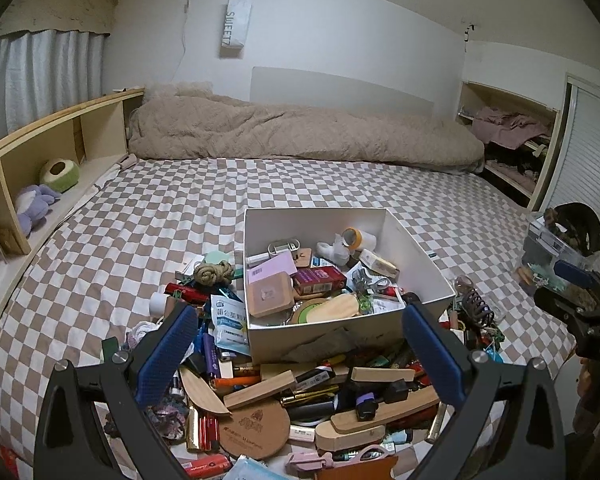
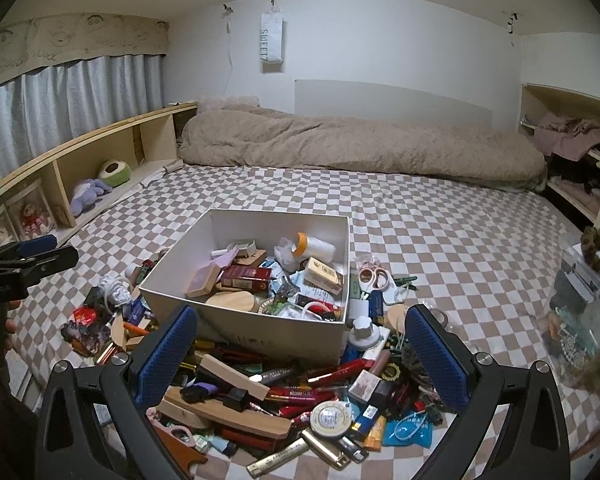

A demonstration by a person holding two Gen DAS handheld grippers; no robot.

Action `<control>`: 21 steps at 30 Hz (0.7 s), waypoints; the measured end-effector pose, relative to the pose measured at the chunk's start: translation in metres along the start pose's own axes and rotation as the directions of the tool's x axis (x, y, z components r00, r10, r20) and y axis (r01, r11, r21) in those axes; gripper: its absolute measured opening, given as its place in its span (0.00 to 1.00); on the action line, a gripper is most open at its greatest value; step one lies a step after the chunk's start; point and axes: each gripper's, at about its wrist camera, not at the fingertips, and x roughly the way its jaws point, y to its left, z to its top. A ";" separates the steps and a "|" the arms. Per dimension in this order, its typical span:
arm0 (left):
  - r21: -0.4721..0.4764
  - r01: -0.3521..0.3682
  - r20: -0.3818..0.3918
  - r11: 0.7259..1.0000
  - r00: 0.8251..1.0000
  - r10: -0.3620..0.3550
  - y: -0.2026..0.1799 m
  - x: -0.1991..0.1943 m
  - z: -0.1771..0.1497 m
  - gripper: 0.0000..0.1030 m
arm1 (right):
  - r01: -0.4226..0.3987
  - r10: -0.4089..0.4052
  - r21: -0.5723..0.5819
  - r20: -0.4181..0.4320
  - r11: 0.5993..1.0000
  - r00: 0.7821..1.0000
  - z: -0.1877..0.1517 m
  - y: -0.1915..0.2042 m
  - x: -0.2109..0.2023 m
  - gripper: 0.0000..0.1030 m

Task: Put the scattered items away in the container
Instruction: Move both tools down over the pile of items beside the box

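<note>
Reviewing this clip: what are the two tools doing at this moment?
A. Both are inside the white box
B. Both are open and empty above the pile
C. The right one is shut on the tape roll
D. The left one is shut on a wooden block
B: the left tool and right tool each show blue pads spread wide with nothing between them, in front of the white box.

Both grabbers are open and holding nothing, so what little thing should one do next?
Probably lower the right gripper onto the round tape measure, lying on top of the pile between its open fingers, and close. The left gripper is also open and empty, the box already holds items, and much clutter is outside it on the bed.
</note>
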 end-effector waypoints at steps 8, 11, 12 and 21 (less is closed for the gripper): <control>-0.005 -0.003 -0.009 1.000 1.000 0.003 0.001 0.000 -0.011 1.00 | 0.033 -0.033 -0.015 0.003 0.999 0.999 -0.014 -0.001 -0.001 1.00; -0.008 -0.002 -0.017 1.000 1.000 0.001 0.002 0.002 -0.016 1.00 | 0.041 -0.041 -0.009 -0.006 0.999 0.999 -0.020 -0.003 0.000 1.00; -0.012 0.001 -0.021 1.000 1.000 -0.001 0.003 0.003 -0.018 1.00 | 0.040 -0.040 -0.006 -0.013 0.999 0.999 -0.023 -0.004 0.001 1.00; -0.023 0.001 -0.055 1.000 0.998 -0.002 0.009 0.013 -0.037 1.00 | 0.048 -0.048 0.011 -0.045 0.999 0.998 -0.038 -0.009 0.008 1.00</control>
